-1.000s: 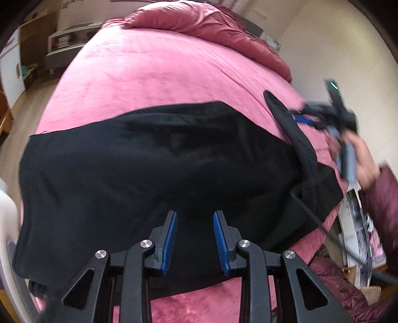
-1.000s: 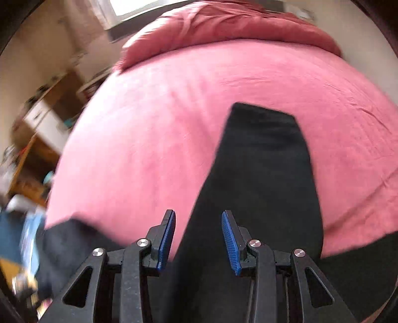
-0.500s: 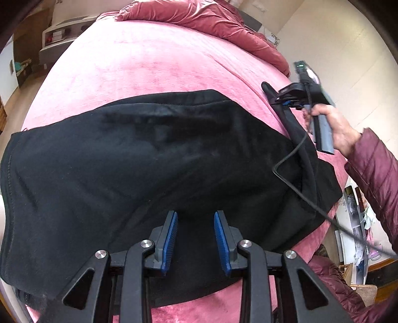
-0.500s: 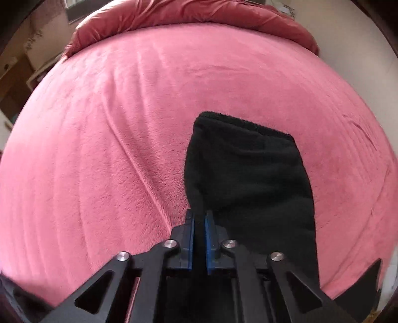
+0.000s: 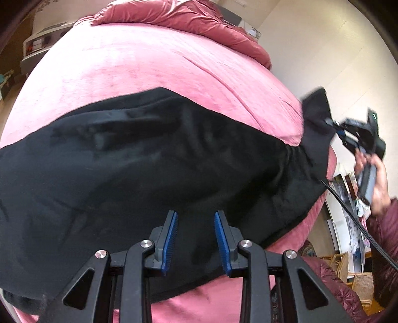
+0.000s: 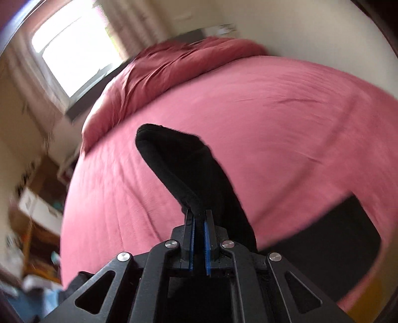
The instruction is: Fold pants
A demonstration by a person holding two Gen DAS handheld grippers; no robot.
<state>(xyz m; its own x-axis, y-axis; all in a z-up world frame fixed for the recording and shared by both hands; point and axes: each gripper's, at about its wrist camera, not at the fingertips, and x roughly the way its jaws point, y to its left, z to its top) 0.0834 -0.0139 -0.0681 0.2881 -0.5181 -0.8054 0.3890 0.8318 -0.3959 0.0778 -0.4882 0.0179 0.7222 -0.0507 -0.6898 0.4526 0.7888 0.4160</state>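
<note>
Black pants (image 5: 154, 159) lie spread across the pink bed (image 5: 139, 64). My left gripper (image 5: 196, 238) hovers over the cloth near the bed's front edge, open, with nothing pinched between its blue pads. In the left wrist view, at the right, a hand holds my right gripper (image 5: 330, 124), which is shut on the end of a pant leg (image 5: 317, 111) and holds it above the bed. In the right wrist view, the right gripper (image 6: 199, 218) clamps the black leg (image 6: 181, 161), which curls up and away from the jaws. More of the pants (image 6: 348, 236) lies at lower right.
A crumpled pink duvet (image 5: 179, 17) is heaped at the head of the bed. A pale wall (image 5: 323, 49) runs close along the right side. A person's hand (image 5: 378, 183), a maroon sleeve and a black cable (image 5: 353, 213) are at right. A window (image 6: 74, 54) and shelves are to the left.
The right gripper closed on the end of the pant leg and lifted it off the bed. The left gripper drifted a little over the pants, still open.
</note>
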